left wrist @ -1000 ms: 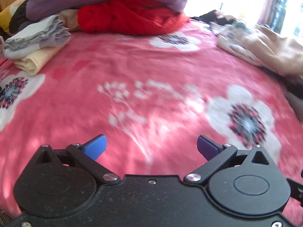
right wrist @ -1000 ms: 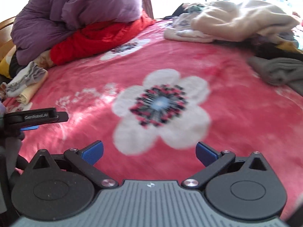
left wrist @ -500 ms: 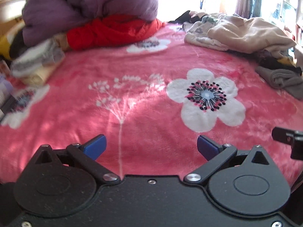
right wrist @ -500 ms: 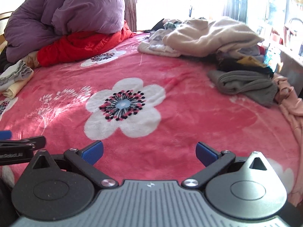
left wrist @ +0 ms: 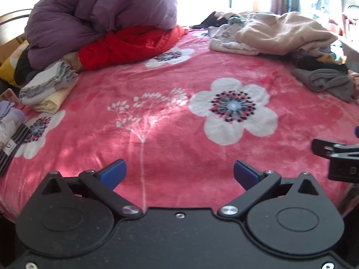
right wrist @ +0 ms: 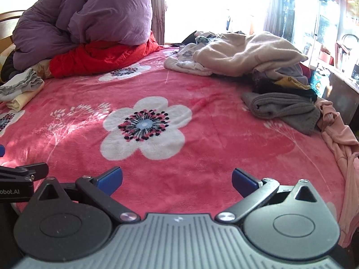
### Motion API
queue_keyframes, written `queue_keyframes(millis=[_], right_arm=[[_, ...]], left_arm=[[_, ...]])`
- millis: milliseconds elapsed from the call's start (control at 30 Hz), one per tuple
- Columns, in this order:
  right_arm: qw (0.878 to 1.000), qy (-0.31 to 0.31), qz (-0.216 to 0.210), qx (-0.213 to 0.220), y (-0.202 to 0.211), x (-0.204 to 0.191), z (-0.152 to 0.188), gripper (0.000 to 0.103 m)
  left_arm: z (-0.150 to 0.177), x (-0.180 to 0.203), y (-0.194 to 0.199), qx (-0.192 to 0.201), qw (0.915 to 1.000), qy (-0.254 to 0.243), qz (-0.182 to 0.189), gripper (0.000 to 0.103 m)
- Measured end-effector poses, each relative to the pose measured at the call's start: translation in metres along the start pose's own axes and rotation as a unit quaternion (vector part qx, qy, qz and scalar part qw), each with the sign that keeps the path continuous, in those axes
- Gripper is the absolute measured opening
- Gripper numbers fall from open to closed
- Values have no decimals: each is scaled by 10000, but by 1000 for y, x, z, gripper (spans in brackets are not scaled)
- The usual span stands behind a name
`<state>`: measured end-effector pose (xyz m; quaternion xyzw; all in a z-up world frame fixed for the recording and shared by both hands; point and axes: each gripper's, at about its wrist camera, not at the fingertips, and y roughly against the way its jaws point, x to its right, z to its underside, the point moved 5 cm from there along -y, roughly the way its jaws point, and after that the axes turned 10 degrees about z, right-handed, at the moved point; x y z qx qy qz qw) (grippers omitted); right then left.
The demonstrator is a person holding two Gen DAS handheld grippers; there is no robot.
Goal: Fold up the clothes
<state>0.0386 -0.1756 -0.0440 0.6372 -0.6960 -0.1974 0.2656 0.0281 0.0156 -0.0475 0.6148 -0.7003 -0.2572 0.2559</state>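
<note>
Both grippers hover low over the bare middle of the pink floral blanket [right wrist: 202, 116], fingers spread wide and empty: left gripper [left wrist: 179, 174], right gripper [right wrist: 177, 180]. The unfolded clothes lie well apart from both, along the far right edge: a beige fleece garment [right wrist: 244, 51] on top of the heap, a grey knit garment [right wrist: 285, 109] nearer, and a pale pink garment [right wrist: 341, 139] trailing toward the bed edge. 2 folded pieces, a grey ruffled one on a cream one [left wrist: 48, 87], sit at the far left.

Risks: a pull on the beige fleece may drag the tangled pieces beneath it; the pink garment, seemingly overhanging the edge, may slide off; plush blanket pile may be pinched along with thin fabric.
</note>
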Motion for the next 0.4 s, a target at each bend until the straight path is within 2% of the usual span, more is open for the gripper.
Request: queue_keyframes(millis=[167,400], right_arm=[[9999,24,-129,84,12,-5,-4,103],[9996,-41,-230,130,27,-4,-7,103]], left_arm=[[1,9,14,140,9996,-205,-168,103],[-8,12,33,372,9989,-160,-244,103]])
